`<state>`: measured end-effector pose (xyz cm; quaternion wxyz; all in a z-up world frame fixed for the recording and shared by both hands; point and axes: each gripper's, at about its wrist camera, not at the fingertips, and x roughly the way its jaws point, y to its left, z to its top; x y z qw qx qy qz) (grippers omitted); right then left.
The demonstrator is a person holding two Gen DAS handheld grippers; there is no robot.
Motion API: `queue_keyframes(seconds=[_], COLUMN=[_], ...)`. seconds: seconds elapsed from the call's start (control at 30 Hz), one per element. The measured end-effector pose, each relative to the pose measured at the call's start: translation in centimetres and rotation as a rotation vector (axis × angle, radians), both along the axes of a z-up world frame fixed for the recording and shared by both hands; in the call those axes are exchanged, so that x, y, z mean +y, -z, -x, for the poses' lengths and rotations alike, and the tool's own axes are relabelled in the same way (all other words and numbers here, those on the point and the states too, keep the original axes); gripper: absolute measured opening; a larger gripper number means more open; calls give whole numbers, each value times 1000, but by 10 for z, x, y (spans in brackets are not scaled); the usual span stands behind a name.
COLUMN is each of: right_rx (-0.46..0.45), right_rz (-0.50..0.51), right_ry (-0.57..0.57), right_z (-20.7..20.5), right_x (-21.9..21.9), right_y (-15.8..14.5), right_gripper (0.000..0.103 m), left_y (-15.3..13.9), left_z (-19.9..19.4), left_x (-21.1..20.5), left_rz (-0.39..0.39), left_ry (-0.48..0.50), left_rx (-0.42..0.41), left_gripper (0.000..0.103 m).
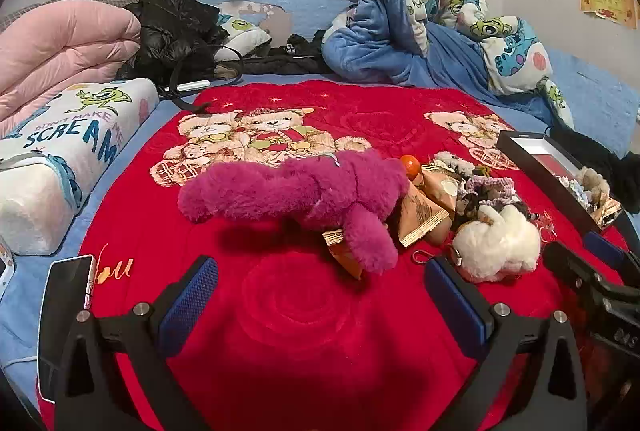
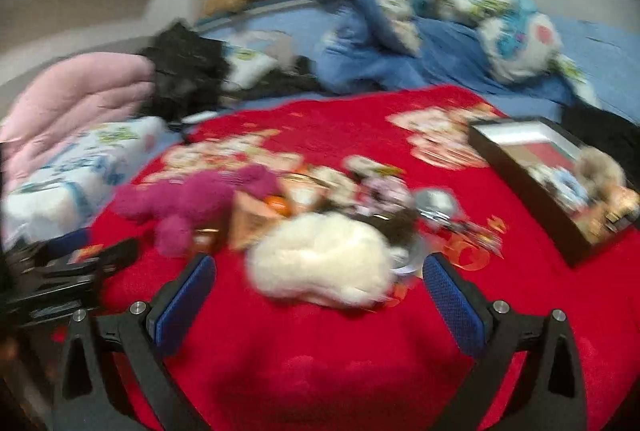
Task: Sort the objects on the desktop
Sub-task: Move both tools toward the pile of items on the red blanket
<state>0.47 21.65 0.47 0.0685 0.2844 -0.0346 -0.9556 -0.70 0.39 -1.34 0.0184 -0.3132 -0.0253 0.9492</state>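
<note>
A bed covered by a red blanket [image 1: 304, 343] printed with teddy bears, seen from two hand-held claws that both point down at a slant towards it. The left claw [image 1: 320, 295] is spread wide, its blue-padded fingers [image 1: 188, 303] hovering over bare blanket with nothing between them. Just beyond it lies a magenta plush toy [image 1: 296, 199], stretched across the middle of the blanket. To the right of the plush is a small heap of things to sort: tan snack packets [image 1: 420, 219], a small orange ball [image 1: 410, 164] at the far side, hair scrunchies [image 1: 486, 187] and a white fluffy toy [image 1: 498, 243] nearest the viewer. Further right sits an open black box [image 1: 540, 161] already holding a few small items at its near end. A phone [image 1: 66, 311] lies at the blanket's near left edge. Pillows, a pink quilt [image 1: 60, 43] and a blue cartoon-print duvet [image 1: 420, 31] crowd the far side of the bed.

The right claw [image 2: 320, 295] is also spread wide and empty; its view is blurred. The white fluffy toy [image 2: 320, 259] lies just beyond its fingers, with the black box [image 2: 520, 167] off to the right
</note>
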Motion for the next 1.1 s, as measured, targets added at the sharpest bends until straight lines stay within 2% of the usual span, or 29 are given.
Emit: queue_keyframes(seconds=[0.07, 0.27, 0.3, 0.33, 0.57, 0.8, 1.1], right_rx=[4, 9, 6, 6, -32, -15, -71], right_rz=[1, 34, 27, 22, 40, -35, 80], right_ry=[22, -40, -40, -42, -79, -45, -76], right_z=[1, 0, 0, -2, 1, -2, 5], right_x=[4, 3, 2, 0, -2, -7, 3], right_y=[1, -1, -1, 0, 2, 2, 6], right_gripper=[103, 103, 103, 103, 103, 103, 103], left_y=[0, 0, 0, 0, -1, 0, 0], left_z=[1, 1, 1, 1, 0, 0, 1], left_x=[0, 0, 0, 0, -3, -11, -7], left_rz=[-4, -16, -14, -10, -6, -36, -25], left_ry=[0, 1, -43, -45, -53, -62, -57], left_rx=[-3, -4, -3, -3, -1, -10, -10], left_gripper=[103, 103, 103, 103, 103, 103, 103])
